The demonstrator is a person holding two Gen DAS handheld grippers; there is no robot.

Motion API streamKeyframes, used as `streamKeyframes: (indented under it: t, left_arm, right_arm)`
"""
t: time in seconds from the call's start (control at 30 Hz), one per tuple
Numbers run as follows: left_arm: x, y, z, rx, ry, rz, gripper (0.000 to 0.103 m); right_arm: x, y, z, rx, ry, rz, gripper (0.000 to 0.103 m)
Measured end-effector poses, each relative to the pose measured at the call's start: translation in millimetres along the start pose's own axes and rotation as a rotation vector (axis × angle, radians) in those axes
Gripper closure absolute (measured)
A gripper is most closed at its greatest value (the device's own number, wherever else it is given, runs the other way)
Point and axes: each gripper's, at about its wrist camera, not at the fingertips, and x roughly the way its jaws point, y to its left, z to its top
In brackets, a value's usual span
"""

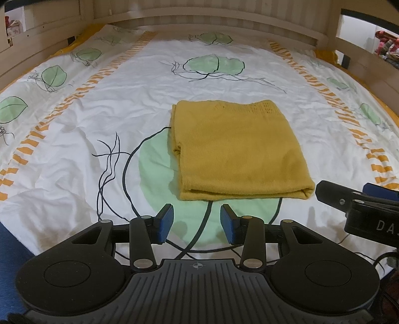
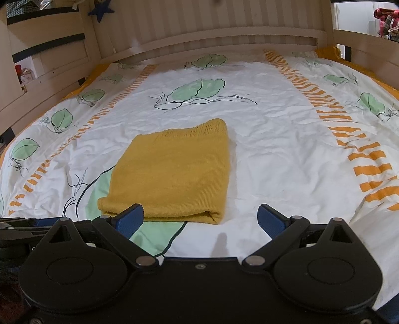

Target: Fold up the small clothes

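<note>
Left wrist view looks along the left gripper (image 1: 197, 223), whose blue-padded fingers (image 1: 165, 224) stand a narrow gap apart with nothing between them, just short of the near folded edge of the yellow knit garment (image 1: 237, 152). That garment lies folded into a thick rectangle on the bed cover (image 1: 99, 117), a white sheet printed with green leaves and orange dashed stripes, and partly covers a large green leaf print (image 1: 159, 172) that shows at its left side and near edge. From this side the garment's left edge shows stacked, loose layers, and an openwork knit band runs along its far edge. At the right border of this view the right gripper (image 1: 359, 197) comes in sideways, close to the garment's near right corner; only its outer parts show here. Right wrist view gives what that one cannot: the right gripper's fingers (image 2: 129, 219) are spread wide, empty, the left pad overlapping the garment's near left corner in the picture, the right pad over bare cover well to the garment's right. Here the garment's near right corner shows a rounded fold. Beyond the garment in both views stands the slatted wooden headboard (image 2: 204, 27); a dark blue star (image 2: 101, 11) on the frame shows only in the right view.
</note>
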Motion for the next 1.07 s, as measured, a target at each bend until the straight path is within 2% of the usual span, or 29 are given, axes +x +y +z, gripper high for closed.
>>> streamKeyframes:
  t: [1.07]
  left_arm:
    - [17.2, 4.8, -1.6, -0.004, 0.038, -0.008, 0.063]
  right_arm:
    - [21.2, -8.8, -2.0, 0.025, 0.069, -0.004, 0.005]
